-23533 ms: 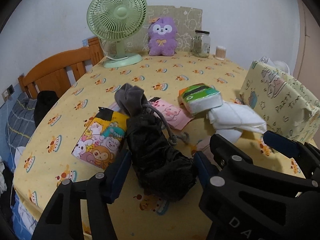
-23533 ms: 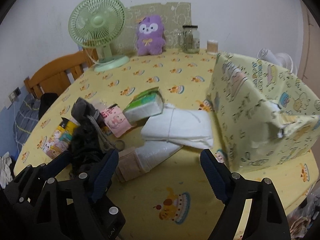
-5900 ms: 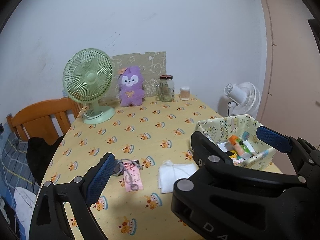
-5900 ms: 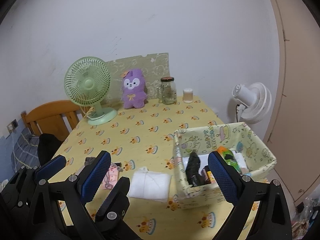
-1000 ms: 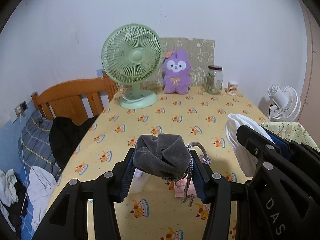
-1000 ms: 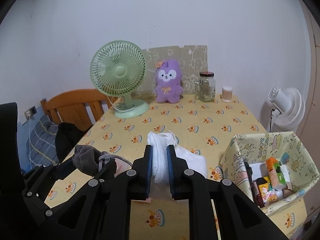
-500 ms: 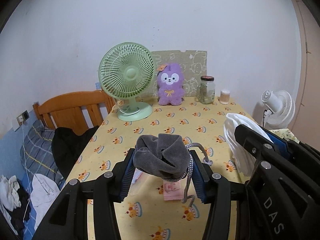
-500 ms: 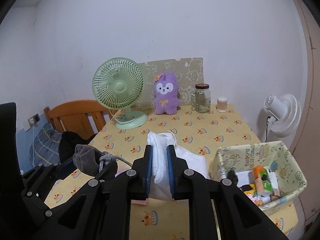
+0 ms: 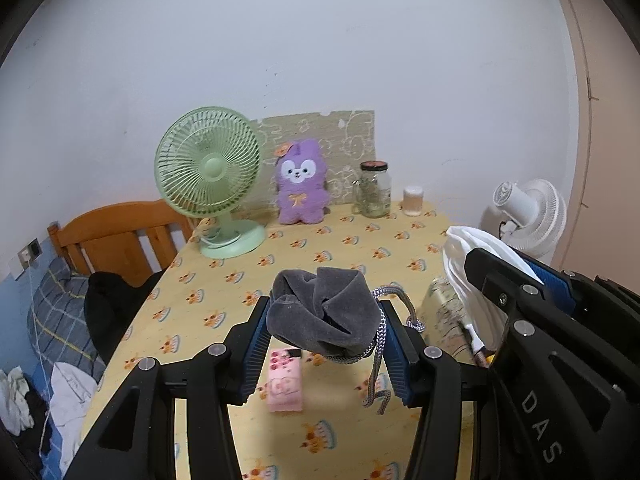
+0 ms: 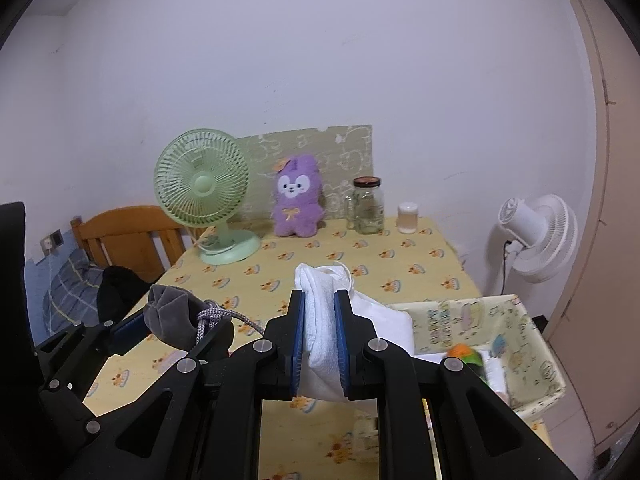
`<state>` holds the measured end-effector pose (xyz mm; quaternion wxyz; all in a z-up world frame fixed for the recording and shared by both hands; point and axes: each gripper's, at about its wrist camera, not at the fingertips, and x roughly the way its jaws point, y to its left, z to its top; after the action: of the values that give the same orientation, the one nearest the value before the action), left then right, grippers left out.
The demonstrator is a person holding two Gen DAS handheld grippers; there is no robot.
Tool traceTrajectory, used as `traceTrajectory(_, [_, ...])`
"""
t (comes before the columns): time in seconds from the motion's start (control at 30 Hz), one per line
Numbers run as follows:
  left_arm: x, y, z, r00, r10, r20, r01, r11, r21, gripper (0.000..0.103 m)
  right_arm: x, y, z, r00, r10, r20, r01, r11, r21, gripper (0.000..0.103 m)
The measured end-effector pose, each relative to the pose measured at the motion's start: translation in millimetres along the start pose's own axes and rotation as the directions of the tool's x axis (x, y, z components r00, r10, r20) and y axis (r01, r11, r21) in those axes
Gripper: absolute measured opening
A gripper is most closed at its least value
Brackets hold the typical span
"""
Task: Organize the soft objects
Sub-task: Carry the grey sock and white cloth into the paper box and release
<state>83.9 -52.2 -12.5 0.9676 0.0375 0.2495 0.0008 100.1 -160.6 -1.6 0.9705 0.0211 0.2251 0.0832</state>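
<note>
My left gripper (image 9: 322,320) is shut on a grey velvet drawstring pouch (image 9: 324,312), held in the air above the table; its cord (image 9: 376,376) dangles down. A folded white cloth (image 10: 320,320) is clamped between the blue pads of my right gripper (image 10: 319,322), also lifted clear of the table. In the left wrist view that same white cloth (image 9: 476,276) shows at the right. A pink packet (image 9: 285,380) lies flat on the yellow tablecloth (image 9: 224,320) below the pouch. The patterned storage box (image 10: 500,344) sits at the right table edge with several items inside.
At the table's far end stand a green desk fan (image 10: 204,200), a purple plush toy (image 10: 296,196), a glass jar (image 10: 367,206) and a small white container (image 10: 408,218). A wooden chair (image 10: 128,240) stands at the left, a white floor fan (image 10: 536,236) at the right.
Both grippers have risen and drawn back from the far wall with the pouch and the cloth still held; the table and the box now look lower and farther away.
</note>
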Motion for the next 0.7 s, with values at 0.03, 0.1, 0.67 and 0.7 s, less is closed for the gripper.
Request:
traceTrajectory(0.03, [-0.3, -3.8, 0.9, 1.000, -0.005, 0.005, 0.004, 1.000, 0.003, 0.053, -1.1, -3.2, 0.3, 1.000, -0.004, 0.002, 0.004, 1.000, 0.001, 0.017])
traceTrajectory(0.1, [-0.5, -10.6, 2.8, 1.000, -0.015, 0.013, 0.015, 1.000, 0.008, 0.053, -2.4, -11.0, 1.1, 1.000, -0.012, 0.005, 0.012, 1.000, 0.004, 0.017])
traceTrajectory(0.67, [26.9, -72.9, 8.1, 0.991, -0.136, -0.020, 0.137, 0.987, 0.079, 0.053, 4.1, -71.6, -4.8, 0.994, -0.110, -0.012, 0.110, 0.992, 0.053, 0.017])
traceTrajectory(0.7, [29.3, -77.7, 8.2, 0.990, -0.142, -0.024, 0.144, 0.986, 0.084, 0.053, 4.8, -75.8, -5.4, 0.993, -0.118, -0.014, 0.119, 0.991, 0.056, 0.017])
